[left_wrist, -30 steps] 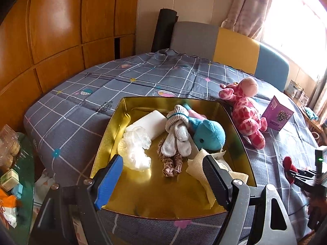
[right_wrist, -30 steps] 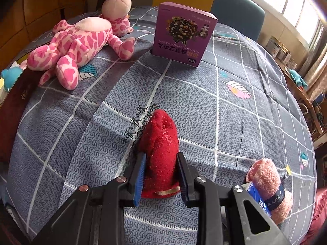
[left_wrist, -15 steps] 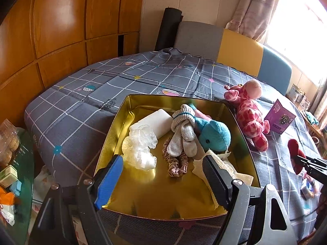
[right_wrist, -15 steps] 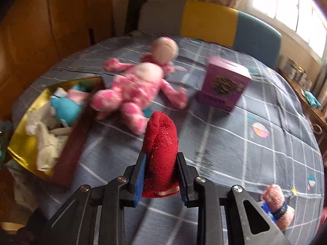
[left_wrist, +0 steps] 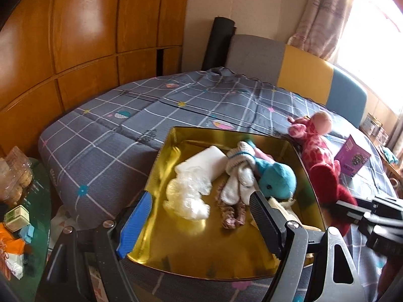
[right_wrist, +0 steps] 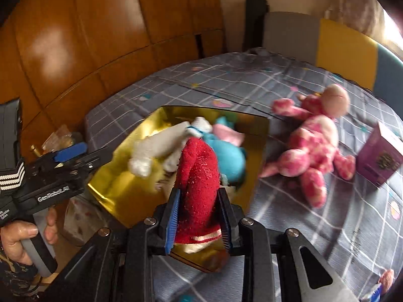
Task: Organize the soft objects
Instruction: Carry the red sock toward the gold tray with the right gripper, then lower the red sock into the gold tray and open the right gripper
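Observation:
A gold tray [left_wrist: 191, 256] [right_wrist: 118, 196] lies on the grey checked bed. In it are a white bag [left_wrist: 186, 196], a white pad [left_wrist: 209, 161], a white sock doll [left_wrist: 239, 176] [right_wrist: 161, 146], a blue plush [left_wrist: 277, 178] [right_wrist: 229, 158], a scrunchie [left_wrist: 231, 214] and a cream cloth. My right gripper [right_wrist: 199, 216] is shut on a red sock [right_wrist: 199, 181] [left_wrist: 327, 183], held above the tray's right edge. My left gripper [left_wrist: 199, 219] stands open over the tray's near side, nothing between its fingers. A pink giraffe plush [left_wrist: 314, 143] [right_wrist: 314, 146] lies right of the tray.
A purple box [left_wrist: 352, 158] [right_wrist: 380, 161] stands beyond the giraffe. A pink roll [right_wrist: 385, 279] lies at the bed's near right. Left of the bed a green glass table [left_wrist: 37, 214] holds snacks and small boxes. Wood panelling and a colourful headboard stand behind. A hand [right_wrist: 22, 236] holds the left gripper.
My right gripper lifted the red sock off the bed and swung it left, from beside the purple box to over the tray's right edge. The left gripper barely moved.

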Motion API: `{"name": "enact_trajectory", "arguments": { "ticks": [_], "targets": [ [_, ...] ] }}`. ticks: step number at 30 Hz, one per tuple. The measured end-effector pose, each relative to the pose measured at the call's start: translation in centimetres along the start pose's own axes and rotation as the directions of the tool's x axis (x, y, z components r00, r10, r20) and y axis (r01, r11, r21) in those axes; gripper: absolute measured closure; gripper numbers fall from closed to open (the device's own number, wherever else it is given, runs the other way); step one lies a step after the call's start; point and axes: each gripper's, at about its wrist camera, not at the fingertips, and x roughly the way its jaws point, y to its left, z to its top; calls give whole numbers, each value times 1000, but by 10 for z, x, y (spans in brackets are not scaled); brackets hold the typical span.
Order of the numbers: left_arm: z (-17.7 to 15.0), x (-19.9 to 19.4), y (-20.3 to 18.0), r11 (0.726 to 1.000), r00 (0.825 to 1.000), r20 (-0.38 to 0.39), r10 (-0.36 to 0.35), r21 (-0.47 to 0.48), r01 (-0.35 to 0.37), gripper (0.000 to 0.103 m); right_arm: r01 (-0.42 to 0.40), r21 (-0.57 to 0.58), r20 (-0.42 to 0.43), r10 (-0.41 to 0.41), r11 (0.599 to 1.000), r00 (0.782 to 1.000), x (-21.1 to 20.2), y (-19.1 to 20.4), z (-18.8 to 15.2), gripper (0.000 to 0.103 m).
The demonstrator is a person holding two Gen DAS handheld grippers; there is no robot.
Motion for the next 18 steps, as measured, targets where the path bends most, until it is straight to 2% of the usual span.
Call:
{"name": "enact_trajectory", "arguments": {
  "ticks": [7, 15, 18],
  "targets": [
    [6, 2, 19, 998, 999, 7, 48, -41, -47, 23, -57, -61, -48, 54, 996, 997, 27, 38, 2, 75],
    [9, 6, 38, 993, 996, 5, 85, -79, -85, 23, -101, -91, -80, 94, 991, 992, 47, 58, 6, 75],
    [11, 8, 45, 991, 996, 0, 94, -92, -94, 23, -119, -98, -118, 107, 988, 987, 66, 64, 7, 75]
  ]
}}
